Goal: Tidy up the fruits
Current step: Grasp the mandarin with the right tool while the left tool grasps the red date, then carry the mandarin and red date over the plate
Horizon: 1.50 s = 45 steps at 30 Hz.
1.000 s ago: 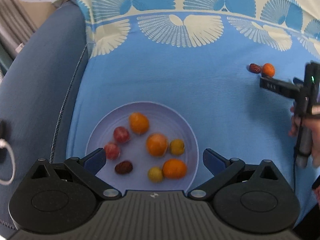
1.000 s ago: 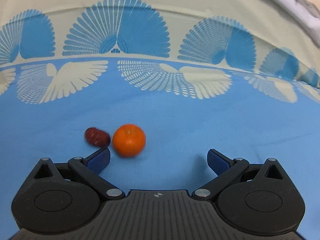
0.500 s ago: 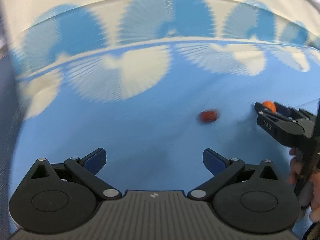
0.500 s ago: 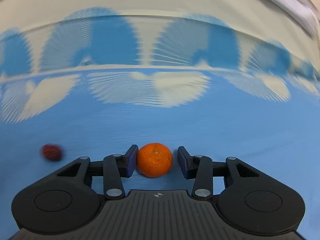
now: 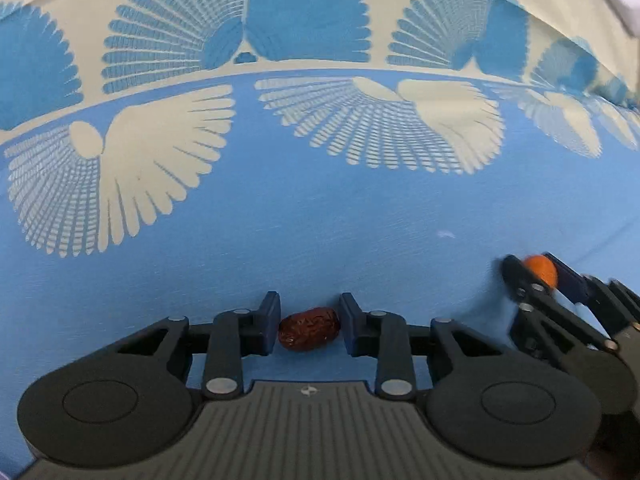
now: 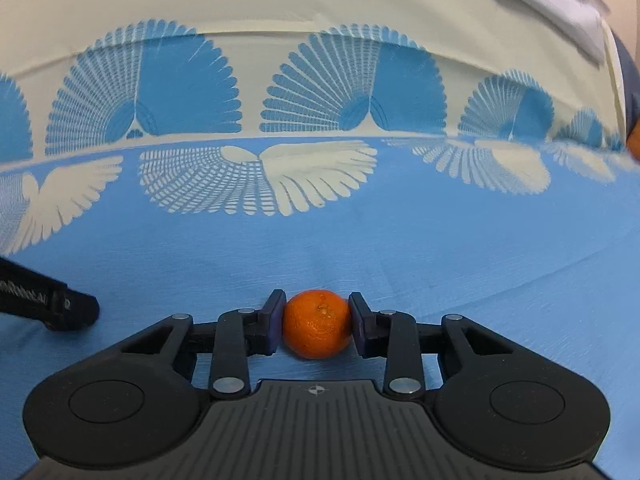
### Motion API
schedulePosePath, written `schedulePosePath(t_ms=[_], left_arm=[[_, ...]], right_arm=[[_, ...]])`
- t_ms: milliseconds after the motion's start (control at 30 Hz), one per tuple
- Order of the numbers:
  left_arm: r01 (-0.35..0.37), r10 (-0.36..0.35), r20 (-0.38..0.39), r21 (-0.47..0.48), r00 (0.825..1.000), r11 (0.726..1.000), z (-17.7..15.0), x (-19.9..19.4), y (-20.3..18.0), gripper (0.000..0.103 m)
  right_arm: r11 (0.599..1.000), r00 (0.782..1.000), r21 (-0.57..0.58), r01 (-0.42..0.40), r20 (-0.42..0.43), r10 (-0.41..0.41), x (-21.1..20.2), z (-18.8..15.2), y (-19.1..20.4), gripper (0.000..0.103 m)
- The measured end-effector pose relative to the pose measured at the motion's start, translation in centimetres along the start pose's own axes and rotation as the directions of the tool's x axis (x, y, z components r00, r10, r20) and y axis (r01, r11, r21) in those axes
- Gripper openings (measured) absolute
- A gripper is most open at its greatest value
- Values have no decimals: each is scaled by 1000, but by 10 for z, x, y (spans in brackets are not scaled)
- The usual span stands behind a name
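Observation:
A dark red wrinkled date (image 5: pixel 309 328) lies on the blue tablecloth between the fingers of my left gripper (image 5: pixel 309 320), whose pads close on both its ends. A small orange mandarin (image 6: pixel 317 329) is clamped between the pads of my right gripper (image 6: pixel 317 326), just above the cloth. In the left wrist view the right gripper (image 5: pixel 538 276) shows at the right edge with the mandarin (image 5: pixel 541 269) in it. The left gripper's finger (image 6: pixel 60 302) shows at the left edge of the right wrist view.
The blue tablecloth (image 5: pixel 320 220) with white and blue fan patterns covers the whole surface. Its cream border (image 6: pixel 320 20) runs along the far side. The plate of fruits is out of view.
My left gripper swung from the plate to the date and closed around it. My right gripper closed fully on the mandarin.

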<state>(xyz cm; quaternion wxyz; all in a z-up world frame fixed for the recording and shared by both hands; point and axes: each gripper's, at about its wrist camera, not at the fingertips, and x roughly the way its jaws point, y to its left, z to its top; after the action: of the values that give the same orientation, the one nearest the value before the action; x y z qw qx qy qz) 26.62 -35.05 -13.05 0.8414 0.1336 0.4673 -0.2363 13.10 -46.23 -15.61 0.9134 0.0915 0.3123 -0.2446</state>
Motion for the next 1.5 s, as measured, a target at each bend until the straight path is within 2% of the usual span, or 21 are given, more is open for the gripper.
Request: schedulePosePath(t_ms=[100,267,367,467,700,800,967,1200,1333,1500], left_arm=[[-6,6,-7,-27,1000,1000,-6,-18,7,35],[-29,30,17,-44,999,999,-37,-83,27,35],[-55,56,30,-31,998,998,-61,-128,38,35],[-54,55,19,-42,998,998,-89,-166,50,35],[-67,69,41,-59,997,996,-158,-250,67,35],[-82,87,58,-75,995,994,-186,-280,76,35],[-118,128,74,-117,989,986,-228,-323,95,35],[-179,199,104,-176,975,968,-275,-365,126,35],[-189,217,108,-226,970,956,-287,-375,146,35],[-190,226,115,-265,967,945,-288,-378,160,35]], right_arm=[[1000,999,-5,17,49,-17,-10,1,4,36],[999,990,-26,34,136,-30,-49,16,5,36],[999,990,-32,7,142,-3,-89,17,8,36],[998,992,-52,-25,120,31,-142,1,14,36],[980,985,-120,-158,44,164,-261,-50,49,36],[958,968,-146,-247,6,251,-303,-66,71,36],[905,932,-240,-352,-7,361,-355,-82,106,36],[834,892,-344,-432,-25,452,-395,-94,144,36],[803,883,-400,-441,-32,469,-407,-97,157,36],[789,881,-430,-439,-36,471,-411,-97,165,36]])
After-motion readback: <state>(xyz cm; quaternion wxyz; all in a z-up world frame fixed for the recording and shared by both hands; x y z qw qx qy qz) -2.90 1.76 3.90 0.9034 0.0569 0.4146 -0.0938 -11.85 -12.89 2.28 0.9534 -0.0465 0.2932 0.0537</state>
